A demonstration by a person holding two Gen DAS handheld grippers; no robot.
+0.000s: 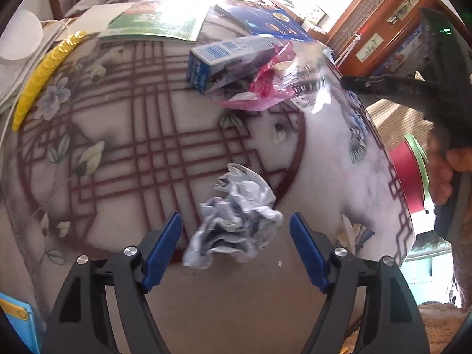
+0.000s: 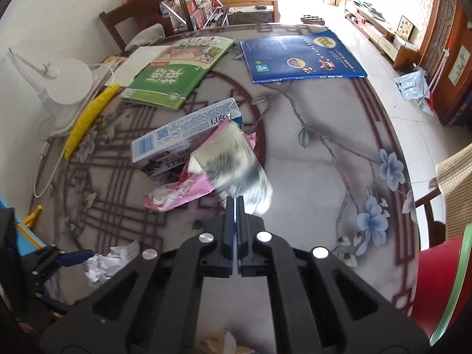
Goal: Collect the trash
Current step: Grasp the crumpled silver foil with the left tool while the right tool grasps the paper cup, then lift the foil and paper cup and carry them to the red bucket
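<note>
Crumpled white-grey paper ball (image 1: 236,221) lies on the table near its front edge. Blue-white carton (image 2: 183,135) lies on its side mid-table, pink wrapper (image 2: 180,191) and shiny clear plastic wrapper (image 2: 236,159) bunched against it.

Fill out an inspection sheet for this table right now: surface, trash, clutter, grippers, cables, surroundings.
Surface: round table, floral lattice print.
Job's things: crumpled paper; carton; pink wrapper; clear wrapper.
Clutter: green book, blue book, yellow strip, white lamp base.
Grippers: left gripper open around crumpled paper; right gripper shut on clear wrapper.
Cables: white cord at table edge.
Surroundings: wooden chair, tiled floor.
</note>
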